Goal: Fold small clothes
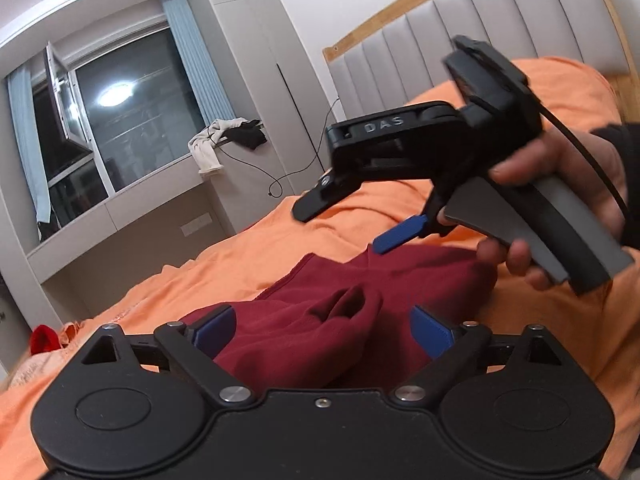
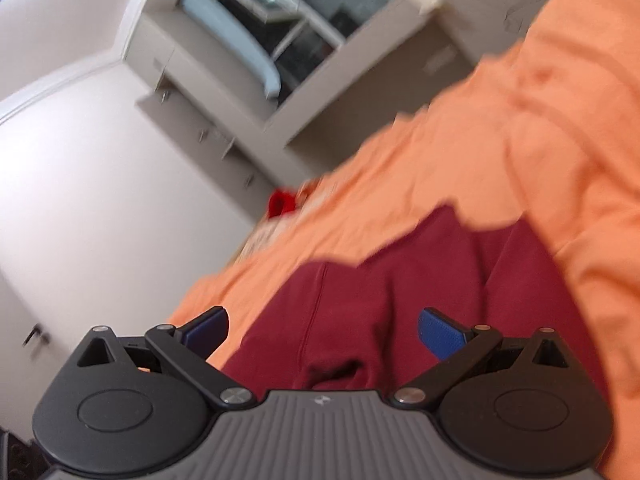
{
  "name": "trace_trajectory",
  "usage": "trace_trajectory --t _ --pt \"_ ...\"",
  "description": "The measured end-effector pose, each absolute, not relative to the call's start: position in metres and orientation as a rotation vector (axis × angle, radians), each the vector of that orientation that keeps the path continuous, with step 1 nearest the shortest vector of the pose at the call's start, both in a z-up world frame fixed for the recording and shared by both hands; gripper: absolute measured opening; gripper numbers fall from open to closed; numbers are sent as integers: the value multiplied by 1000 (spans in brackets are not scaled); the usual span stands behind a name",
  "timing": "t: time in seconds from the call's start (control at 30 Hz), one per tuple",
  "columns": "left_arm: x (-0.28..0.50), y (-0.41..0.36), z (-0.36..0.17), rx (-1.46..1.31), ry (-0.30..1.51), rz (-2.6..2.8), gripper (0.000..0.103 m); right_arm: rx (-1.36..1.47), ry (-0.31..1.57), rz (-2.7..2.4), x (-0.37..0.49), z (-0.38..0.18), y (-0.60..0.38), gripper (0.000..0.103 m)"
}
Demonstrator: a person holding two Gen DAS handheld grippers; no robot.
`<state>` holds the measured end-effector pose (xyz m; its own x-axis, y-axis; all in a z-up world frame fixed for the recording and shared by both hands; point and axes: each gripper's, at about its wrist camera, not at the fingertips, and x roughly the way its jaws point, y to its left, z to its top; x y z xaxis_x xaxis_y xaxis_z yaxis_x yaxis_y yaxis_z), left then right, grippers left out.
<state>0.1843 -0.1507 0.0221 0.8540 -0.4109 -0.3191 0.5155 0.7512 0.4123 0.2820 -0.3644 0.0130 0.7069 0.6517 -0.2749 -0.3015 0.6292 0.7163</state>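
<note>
Room: bedroom with a dark window (image 1: 132,120) at 10 o'clock in the left wrist view, pale blue curtain (image 1: 198,60) beside it, white and black cloths (image 1: 224,140) draped on the sill.
Bed: orange bedsheet (image 1: 280,232) covers it; padded grey headboard (image 1: 460,24) stands at 1 o'clock.
Garment: dark red garment (image 1: 320,320) lies rumpled on the bedsheet, in the lower middle of both views.
Left gripper (image 1: 324,330): jaws spread wide, blue pads on either side of a raised fold of the garment, not closed on it.
Right gripper (image 2: 324,332): jaws released and wide apart over the garment; in the left wrist view it is held above the cloth at 2 o'clock.
Right hand (image 1: 568,200): wrapped around the grey handle.
Far edge: small bright red object (image 1: 44,338) lies at 8 o'clock near the bed's edge.
</note>
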Motion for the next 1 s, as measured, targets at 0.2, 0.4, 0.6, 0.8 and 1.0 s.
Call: trace_trajectory --t 0.2,0.4,0.6,0.8,1.0 --pt "187 -145 10 531 219 -507 65 786 617 551 304 -9 -365 103" --pt "186 -135 10 502 244 -532 40 779 629 477 312 -8 -353 92" --pt "183 -135 10 486 244 -534 27 726 679 430 320 -12 -334 53" --pt "185 -129 11 435 248 -534 22 695 688 431 319 -16 -323 22" --pt "181 -128 10 408 234 -533 20 611 591 414 305 3 -324 14"
